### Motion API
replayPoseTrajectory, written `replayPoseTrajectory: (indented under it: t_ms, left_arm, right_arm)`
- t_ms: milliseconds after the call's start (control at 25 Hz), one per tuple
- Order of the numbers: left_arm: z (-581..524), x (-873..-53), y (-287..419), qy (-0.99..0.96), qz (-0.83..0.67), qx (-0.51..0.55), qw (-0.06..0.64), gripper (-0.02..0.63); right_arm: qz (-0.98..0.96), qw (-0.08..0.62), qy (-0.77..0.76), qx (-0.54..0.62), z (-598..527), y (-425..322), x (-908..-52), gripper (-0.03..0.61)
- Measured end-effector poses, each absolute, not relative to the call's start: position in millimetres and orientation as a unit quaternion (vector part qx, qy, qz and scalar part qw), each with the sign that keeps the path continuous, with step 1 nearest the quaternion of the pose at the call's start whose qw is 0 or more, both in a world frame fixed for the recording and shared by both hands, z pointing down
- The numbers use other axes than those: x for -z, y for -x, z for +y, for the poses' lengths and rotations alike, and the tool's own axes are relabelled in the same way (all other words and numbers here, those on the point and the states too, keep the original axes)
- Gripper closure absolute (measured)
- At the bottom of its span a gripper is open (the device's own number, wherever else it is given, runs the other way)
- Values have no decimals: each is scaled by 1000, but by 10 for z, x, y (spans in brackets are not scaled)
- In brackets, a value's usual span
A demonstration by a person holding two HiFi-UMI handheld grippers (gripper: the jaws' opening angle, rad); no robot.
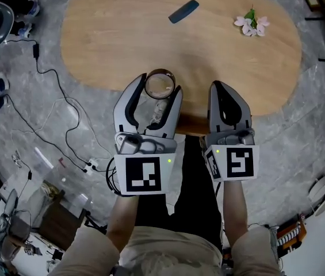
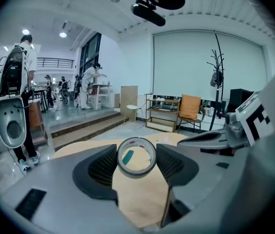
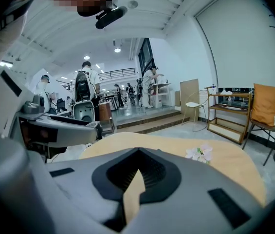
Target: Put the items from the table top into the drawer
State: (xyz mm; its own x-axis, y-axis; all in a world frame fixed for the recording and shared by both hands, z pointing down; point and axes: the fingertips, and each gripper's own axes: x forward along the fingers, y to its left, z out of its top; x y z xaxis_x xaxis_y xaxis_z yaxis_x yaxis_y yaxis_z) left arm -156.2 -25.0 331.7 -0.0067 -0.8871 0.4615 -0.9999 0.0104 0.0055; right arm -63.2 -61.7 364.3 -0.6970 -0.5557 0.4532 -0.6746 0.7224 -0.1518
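While my left jaws (image 1: 160,87) clamp a roll of tape (image 1: 161,96) from both sides, the ribbed pads press on its outer band and the ring stands upright between them, its hole facing me. I hold it in the air over the near edge of the oval wooden counter (image 1: 122,45). My right jaws (image 1: 220,87) hang just beside, also over the near edge, drawn together at the tips with nothing between them; only a thin sliver of wood shows through the gap lower down. Two things lie on the far part of the counter, well apart from both grippers: a flat dark blue object (image 1: 183,11) near the middle, and a small sprig of pale pink flowers (image 1: 252,24) toward the right end. Cables (image 1: 64,125) trail over the grey floor at the left.
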Motion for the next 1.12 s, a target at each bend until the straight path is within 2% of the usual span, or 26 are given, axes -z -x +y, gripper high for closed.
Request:
replayPoseTrajectory:
  t_ms: [360, 760, 1120]
  left_arm:
    - [-276, -4039, 759, -752, -586, -237, 188, 350]
    - [293, -5282, -134, -738, -539, -298, 276, 350]
    - [594, -6283, -435, -692, -511, -360, 362, 350]
  right_arm:
    - [-875, 250, -362, -201, -487, -67, -4238, 574]
    - [-854, 272, -379, -229, -359, -862, -4586, 574]
    - [-859, 295, -349, -233, -174, -975, -4802, 574]
